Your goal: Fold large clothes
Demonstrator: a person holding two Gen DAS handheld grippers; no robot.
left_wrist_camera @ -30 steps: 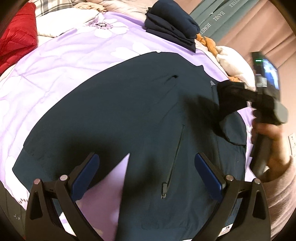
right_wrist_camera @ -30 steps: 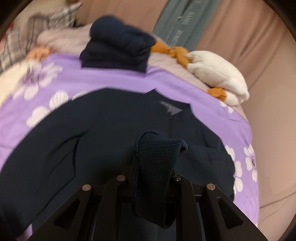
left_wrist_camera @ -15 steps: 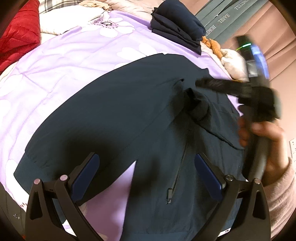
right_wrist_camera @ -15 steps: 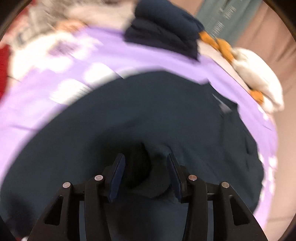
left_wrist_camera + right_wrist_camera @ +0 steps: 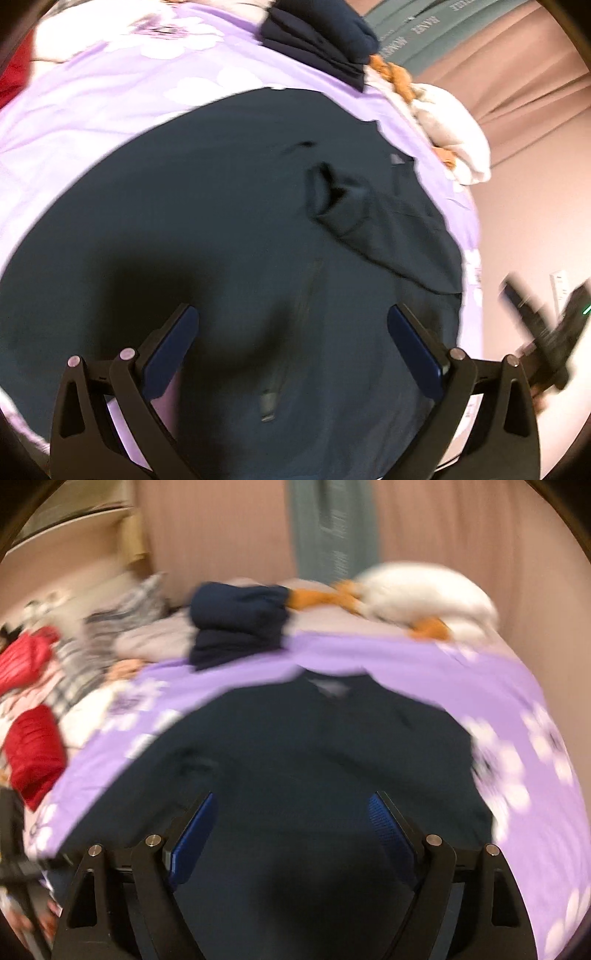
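Observation:
A dark navy zip jacket (image 5: 221, 221) lies spread front-up on the purple flowered bedspread (image 5: 110, 92). Its right sleeve is folded in over the chest, and the ribbed cuff (image 5: 332, 199) rests loose there. My left gripper (image 5: 291, 317) is open low over the jacket's hem, near the zipper pull (image 5: 269, 398), with nothing between its pads. My right gripper (image 5: 291, 805) hovers above the jacket (image 5: 314, 746) with its jaws opening and nothing between them. In the left wrist view, the right gripper (image 5: 543, 332) is a blur off the bed's right edge.
A stack of folded dark clothes (image 5: 321, 33) sits at the far side of the bed, beside a white and orange plush toy (image 5: 450, 122). Red garments (image 5: 33, 753) and checked fabric (image 5: 122, 605) lie at the far left. Pink curtains (image 5: 443, 524) hang behind.
My right gripper carried the cuff across onto the jacket's chest, let go and opened, then swung back to the right off the bed. My left gripper moved a little forward over the jacket.

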